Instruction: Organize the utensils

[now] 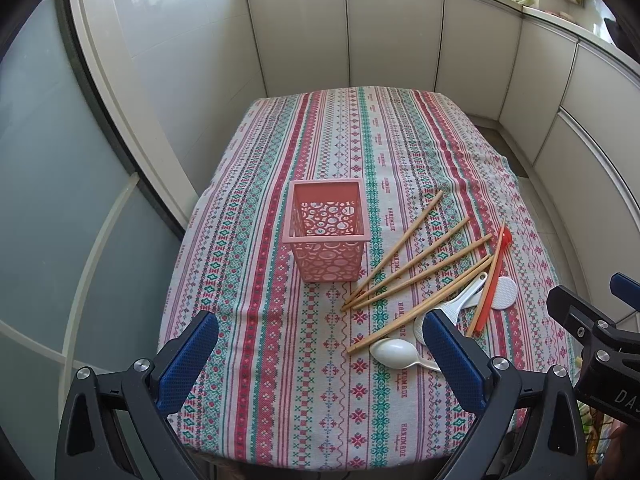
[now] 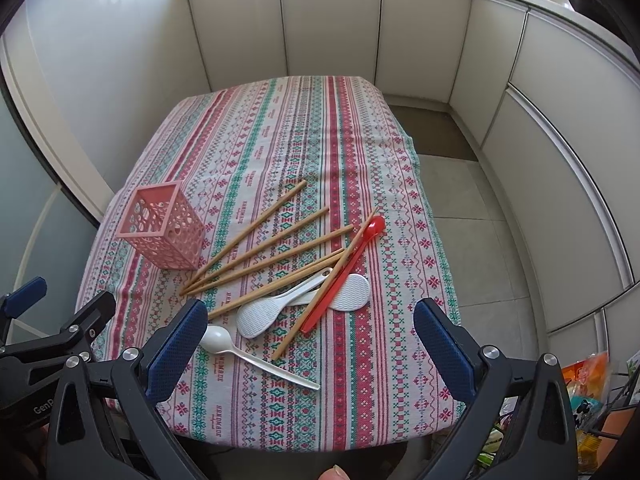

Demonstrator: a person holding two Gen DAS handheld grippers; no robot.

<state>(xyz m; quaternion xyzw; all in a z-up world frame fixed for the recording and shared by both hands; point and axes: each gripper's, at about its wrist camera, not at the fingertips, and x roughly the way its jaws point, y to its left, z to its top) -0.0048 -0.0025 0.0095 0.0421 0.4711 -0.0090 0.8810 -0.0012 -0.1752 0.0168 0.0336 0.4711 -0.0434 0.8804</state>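
A pink perforated basket (image 1: 327, 230) stands upright and empty on the patterned tablecloth (image 1: 320, 400); it also shows in the right wrist view (image 2: 164, 226). To its right lie several wooden chopsticks (image 1: 416, 264) (image 2: 264, 248), a red long-handled spoon (image 1: 494, 280) (image 2: 344, 276), two white rice paddles (image 2: 260, 312) (image 2: 352, 292) and a white spoon (image 1: 394, 352) (image 2: 218, 338). My left gripper (image 1: 320, 360) is open and empty above the table's near edge. My right gripper (image 2: 312, 344) is open and empty above the near end of the utensils.
White cabinets (image 1: 392, 28) run along the back and right. A glass door (image 1: 48, 200) is at the left. Tiled floor (image 2: 472, 216) lies to the table's right. Bags and packets (image 2: 588, 392) sit at lower right.
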